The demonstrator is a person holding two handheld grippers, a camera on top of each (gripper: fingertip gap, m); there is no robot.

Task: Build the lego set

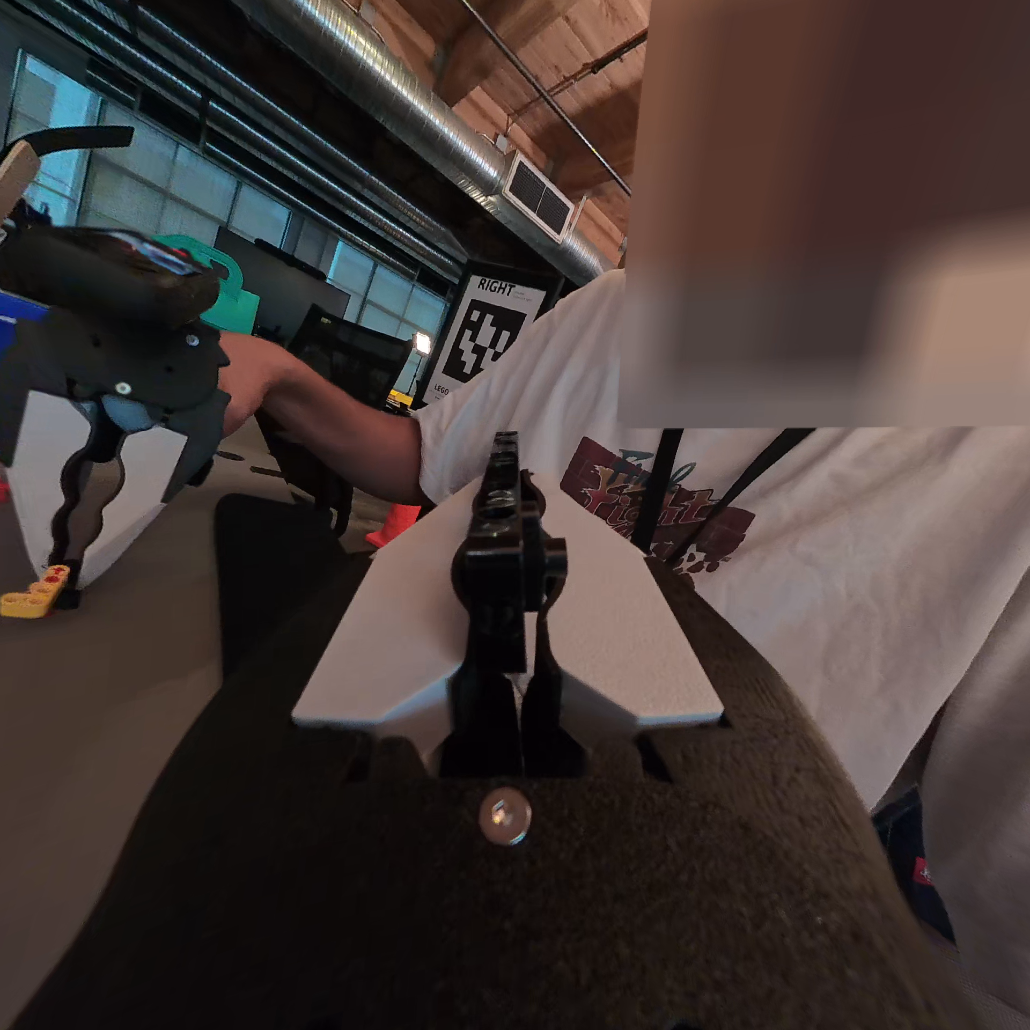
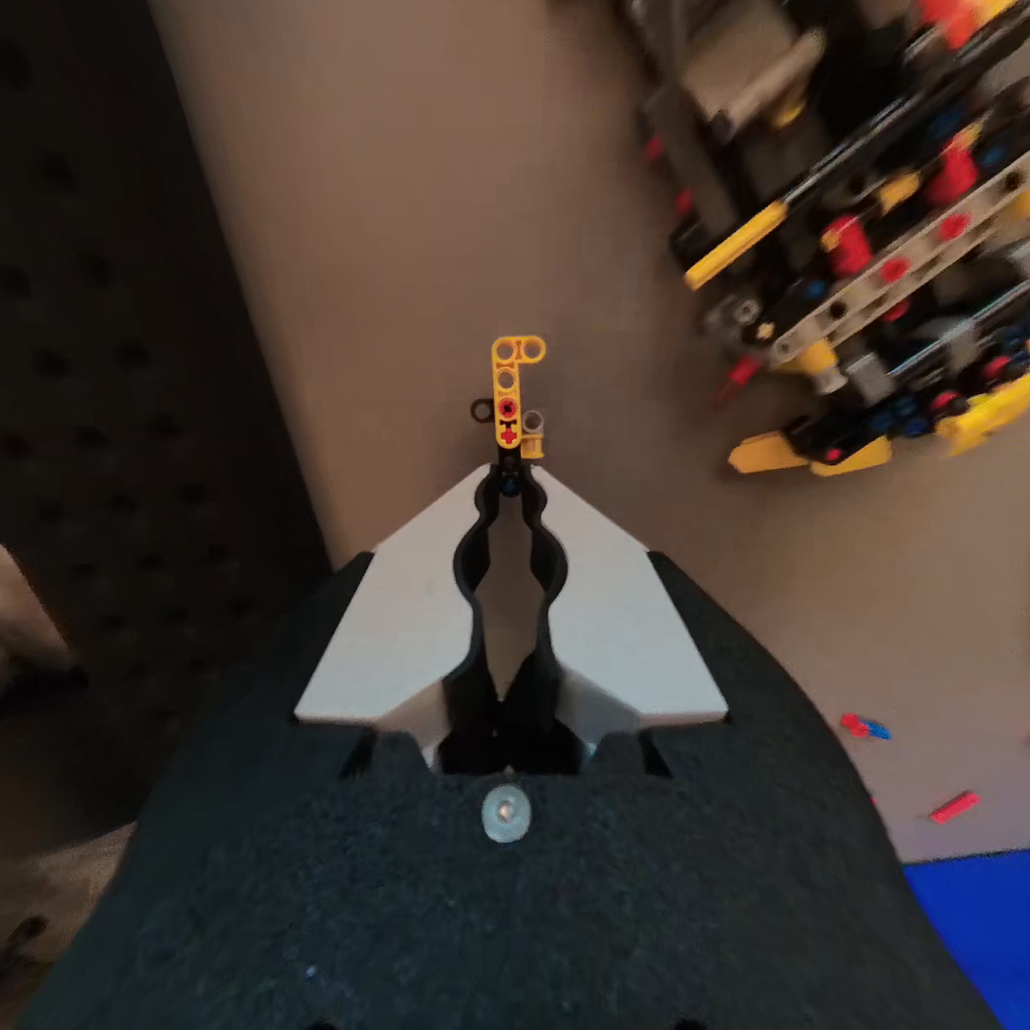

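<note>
1. The large lego model (image 2: 869, 267), black, grey and yellow with red and blue pins, lies on the tan table (image 2: 423, 212), up and to the right of the right gripper (image 2: 508, 474) and well apart from it; it is blurred.
2. The left gripper (image 1: 510, 563) is pressed together on a long black lego beam (image 1: 499, 501). The beam stands out past the fingertips, seen end on with its holes in a row, pointing toward a person's white shirt (image 1: 836, 585).
3. The right gripper, seen in the left wrist view off to the left (image 1: 61, 579), is held by a hand (image 1: 251, 379). Its wavy fingers (image 2: 549, 568) bow apart in the middle but close at the tips, pinching the lower end of a small assembly.
4. That assembly is a yellow L-shaped beam (image 2: 510, 384), sticking straight out ahead of the tips, with red pins in its lower holes and small black, grey and yellow connectors at its sides.
5. A few loose red and blue pieces (image 2: 866, 727) lie on the table, down and to the right of the right gripper.
</note>
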